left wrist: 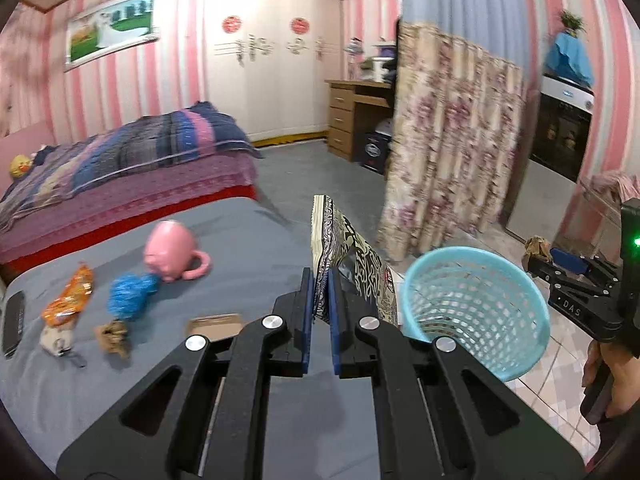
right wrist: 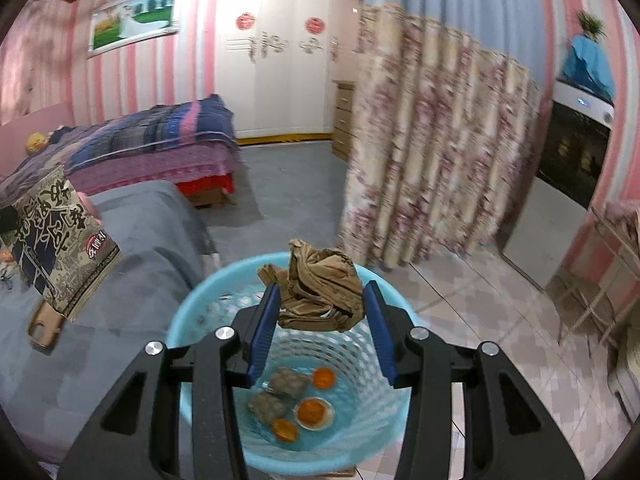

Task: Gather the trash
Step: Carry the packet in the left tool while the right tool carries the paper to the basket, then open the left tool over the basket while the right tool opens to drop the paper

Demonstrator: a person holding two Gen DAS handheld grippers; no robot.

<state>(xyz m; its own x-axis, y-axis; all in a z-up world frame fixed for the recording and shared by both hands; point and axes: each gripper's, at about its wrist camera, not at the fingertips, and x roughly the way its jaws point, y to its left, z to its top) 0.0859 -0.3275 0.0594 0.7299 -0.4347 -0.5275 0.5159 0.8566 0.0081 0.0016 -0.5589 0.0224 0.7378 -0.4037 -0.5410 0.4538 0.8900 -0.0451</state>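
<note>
My left gripper (left wrist: 320,280) is shut on a black-and-cream patterned snack bag (left wrist: 352,264), held upright over the grey bed edge, left of the light blue mesh bin (left wrist: 480,320). The bag also shows in the right wrist view (right wrist: 60,248). My right gripper (right wrist: 320,300) holds a crumpled brown paper ball (right wrist: 320,288) between its blue pads, directly above the bin (right wrist: 192,320). Several pieces of trash, orange peels and wrappers (right wrist: 308,400), lie in the bin's bottom. On the bed lie an orange wrapper (left wrist: 68,296), a brown paper wad (left wrist: 114,336) and a blue crumpled ball (left wrist: 128,292).
A pink pig mug (left wrist: 172,252), a dark phone (left wrist: 14,320) and a small cardboard box (left wrist: 216,326) sit on the grey bed (left wrist: 248,236). A floral curtain (left wrist: 452,148) hangs behind the bin. Tiled floor (right wrist: 480,312) lies to the right.
</note>
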